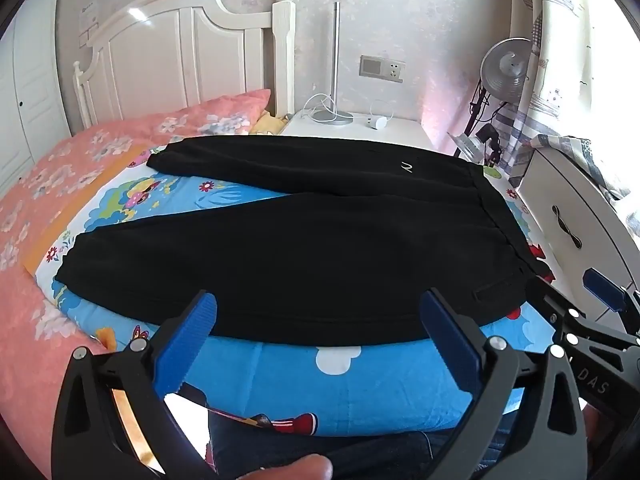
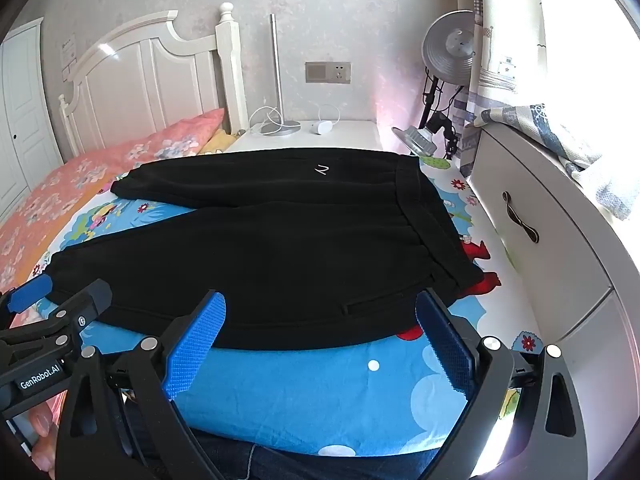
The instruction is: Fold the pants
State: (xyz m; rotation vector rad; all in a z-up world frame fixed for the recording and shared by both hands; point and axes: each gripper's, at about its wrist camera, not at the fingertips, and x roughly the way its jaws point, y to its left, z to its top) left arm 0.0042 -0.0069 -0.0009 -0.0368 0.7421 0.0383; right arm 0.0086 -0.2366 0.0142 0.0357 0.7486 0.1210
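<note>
Hovering grippers: left gripper (image 1: 316, 332) and right gripper (image 2: 320, 332), jaws spread wide, nothing between them.
Pants: black fabric pants (image 1: 304, 248) flat on cartoon-print blue bedsheet (image 1: 320, 376), legs splayed leftward.
Beyond: white wooden headboard (image 1: 180, 48).

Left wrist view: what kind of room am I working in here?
A bedroom, most likely a home one. The black pants lie spread on a bed with a cartoon-print sheet, a white headboard stands behind, and a nightstand carries a lamp base.
</note>
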